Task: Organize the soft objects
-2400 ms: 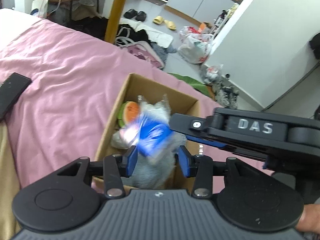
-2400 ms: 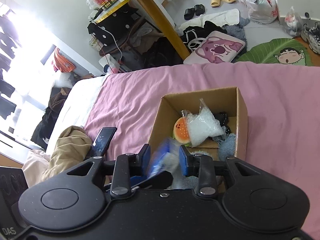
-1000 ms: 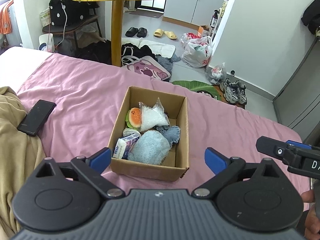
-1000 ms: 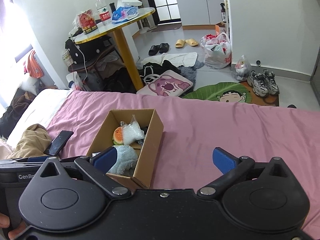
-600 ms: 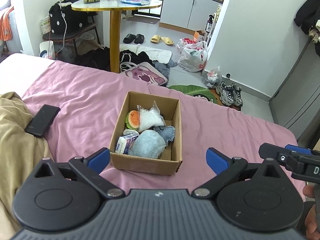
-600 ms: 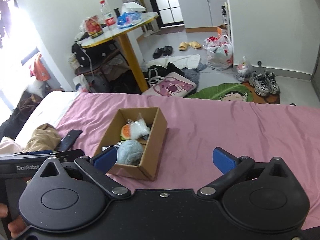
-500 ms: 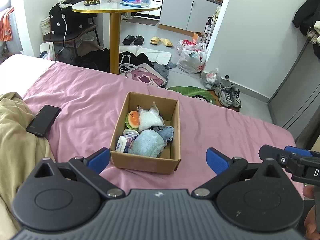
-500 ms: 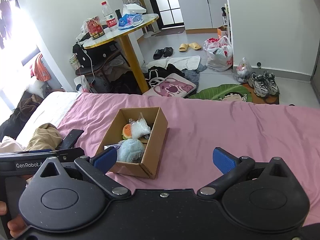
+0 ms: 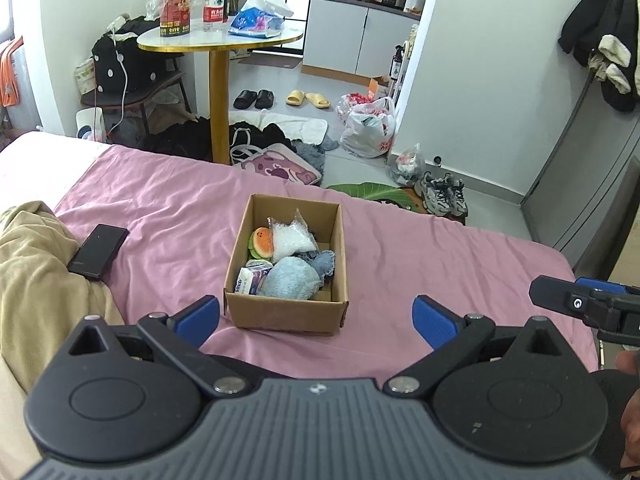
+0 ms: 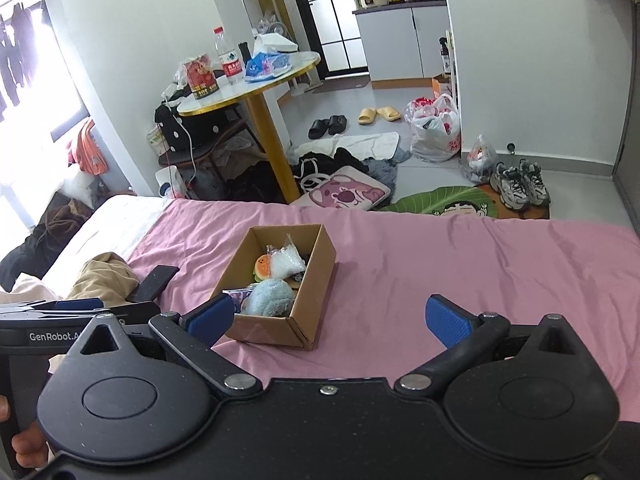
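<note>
Cardboard box (image 9: 286, 312) in both views; jackets (image 9: 600, 36) left-view only.

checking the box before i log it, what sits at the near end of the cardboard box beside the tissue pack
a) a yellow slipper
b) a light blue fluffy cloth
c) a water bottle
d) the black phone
b: the light blue fluffy cloth lies at the near end of the cardboard box, right beside the tissue pack; the black phone lies outside on the pink sheet.
</note>
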Motion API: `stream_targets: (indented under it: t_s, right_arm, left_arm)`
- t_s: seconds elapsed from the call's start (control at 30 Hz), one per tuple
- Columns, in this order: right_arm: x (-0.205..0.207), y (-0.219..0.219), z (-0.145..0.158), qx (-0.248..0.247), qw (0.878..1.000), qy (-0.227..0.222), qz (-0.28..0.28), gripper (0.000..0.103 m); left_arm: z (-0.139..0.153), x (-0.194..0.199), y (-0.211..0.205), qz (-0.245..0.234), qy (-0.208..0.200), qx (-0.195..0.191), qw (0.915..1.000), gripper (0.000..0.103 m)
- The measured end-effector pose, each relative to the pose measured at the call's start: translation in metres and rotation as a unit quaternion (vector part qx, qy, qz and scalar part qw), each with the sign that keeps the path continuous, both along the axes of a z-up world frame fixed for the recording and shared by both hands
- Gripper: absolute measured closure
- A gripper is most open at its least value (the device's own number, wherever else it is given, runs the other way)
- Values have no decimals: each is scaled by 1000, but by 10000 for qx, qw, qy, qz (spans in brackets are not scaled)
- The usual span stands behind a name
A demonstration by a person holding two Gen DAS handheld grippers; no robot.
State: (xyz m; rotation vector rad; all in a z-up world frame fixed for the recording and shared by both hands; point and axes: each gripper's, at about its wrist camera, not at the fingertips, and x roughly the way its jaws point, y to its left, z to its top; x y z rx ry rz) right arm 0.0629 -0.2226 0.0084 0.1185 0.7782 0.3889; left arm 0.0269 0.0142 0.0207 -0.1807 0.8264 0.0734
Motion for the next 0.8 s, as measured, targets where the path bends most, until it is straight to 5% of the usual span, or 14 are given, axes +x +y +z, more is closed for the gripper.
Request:
stream_targets:
  t_s: [0.8]
  right_arm:
    - [-49,-8,25,-57,9991,-397,136,0]
  left_arm:
    - [25,-58,-10,-139,-317,8,9994,1]
